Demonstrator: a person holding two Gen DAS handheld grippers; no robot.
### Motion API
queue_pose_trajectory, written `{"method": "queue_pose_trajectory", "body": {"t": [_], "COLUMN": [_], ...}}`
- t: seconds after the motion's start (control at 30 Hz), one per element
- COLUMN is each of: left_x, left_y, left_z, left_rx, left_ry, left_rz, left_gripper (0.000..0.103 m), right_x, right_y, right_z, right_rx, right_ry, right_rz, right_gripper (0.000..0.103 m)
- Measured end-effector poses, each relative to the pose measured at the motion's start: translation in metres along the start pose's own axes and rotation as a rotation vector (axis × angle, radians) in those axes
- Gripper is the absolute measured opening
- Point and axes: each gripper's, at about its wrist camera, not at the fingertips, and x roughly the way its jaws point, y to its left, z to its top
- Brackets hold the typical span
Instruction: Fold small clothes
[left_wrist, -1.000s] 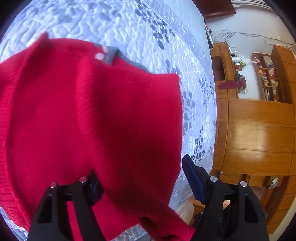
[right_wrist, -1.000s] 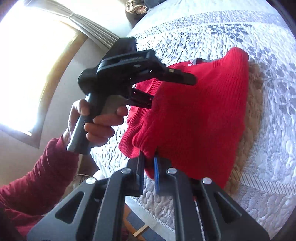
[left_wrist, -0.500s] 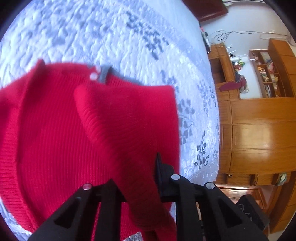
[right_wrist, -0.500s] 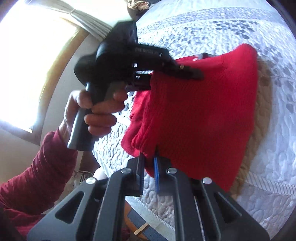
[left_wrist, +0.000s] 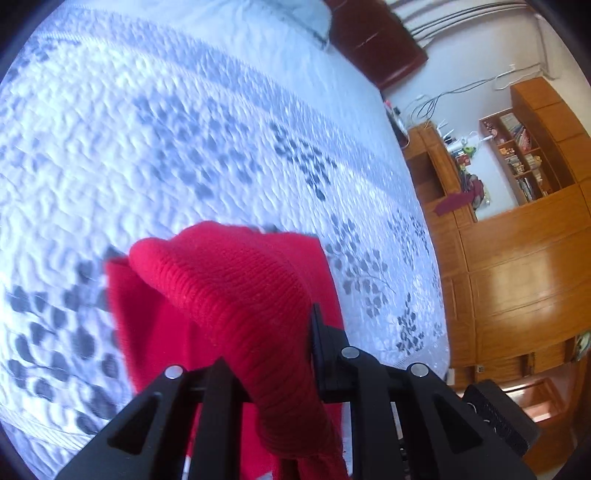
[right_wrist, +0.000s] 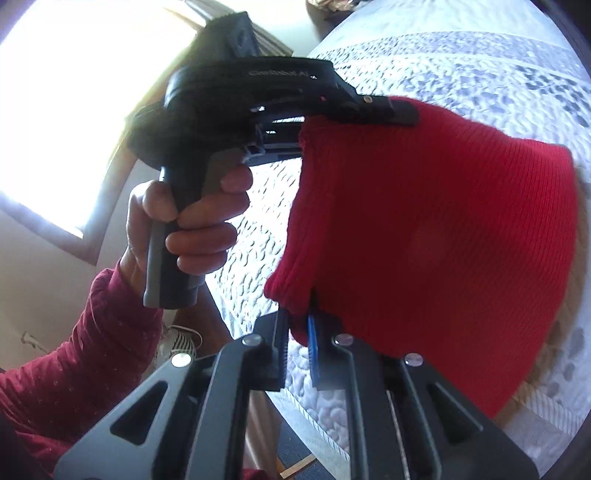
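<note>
A small red knit sweater (right_wrist: 436, 236) hangs in the air above the quilted bed, held at two corners. In the left wrist view the red sweater (left_wrist: 236, 288) bunches up between the black fingers, and my left gripper (left_wrist: 275, 354) is shut on a thick fold of it. My right gripper (right_wrist: 297, 325) is shut on the sweater's lower edge, a blue pad showing beside the cloth. The right wrist view also shows the left gripper (right_wrist: 369, 110) from the side, clamped on the sweater's top edge, with a hand (right_wrist: 192, 221) around its handle.
The white quilt with grey leaf print (left_wrist: 184, 129) covers the bed below. Wooden cabinets and shelves (left_wrist: 517, 258) stand beyond the bed's right side. A bright window (right_wrist: 74, 110) and a red sleeve (right_wrist: 92, 350) fill the left of the right wrist view.
The left gripper went from open to shut on the sweater's edge, then rose and lifted it off the quilt. The right gripper kept its grip and moved along with the cloth.
</note>
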Motion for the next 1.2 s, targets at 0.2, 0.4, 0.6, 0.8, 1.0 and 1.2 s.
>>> {"method": "queue_pose_trajectory", "body": {"t": [0.2, 0.4, 0.6, 0.8, 1.0, 1.2], "left_x": [0.025, 0.038, 0.023, 0.031, 0.045, 0.004], "left_y": [0.058, 0.092, 0.093, 0.099, 0.108, 0.088], "left_z": [-0.016, -0.024, -0.006, 0.012, -0.003, -0.032], "left_rx": [-0.075, -0.161, -0.162, -0.207, -0.263, -0.227], "left_ry": [0.068, 0.084, 0.01, 0.012, 0.024, 0.021], "left_rz": [0.091, 0.007, 0.02, 0.077, 0.108, 0.135], "left_gripper": [0.015, 0.018, 0.054, 0.046, 0.028, 0.05], "right_x": [0.059, 0.093, 0.06, 0.009, 0.009, -0.036], "right_y": [-0.013, -0.032, -0.021, -0.024, -0.075, -0.086], "right_z": [-0.007, -0.018, -0.014, -0.017, -0.044, -0.055], "right_rx": [0.025, 0.066, 0.015, 0.005, 0.129, 0.173], "right_ry": [0.131, 0.181, 0.182, 0.116, 0.175, 0.088], "right_rz": [-0.073, -0.066, -0.063, -0.158, -0.268, -0.254], "right_gripper": [0.008, 0.008, 0.035, 0.046, 0.044, 0.053]}}
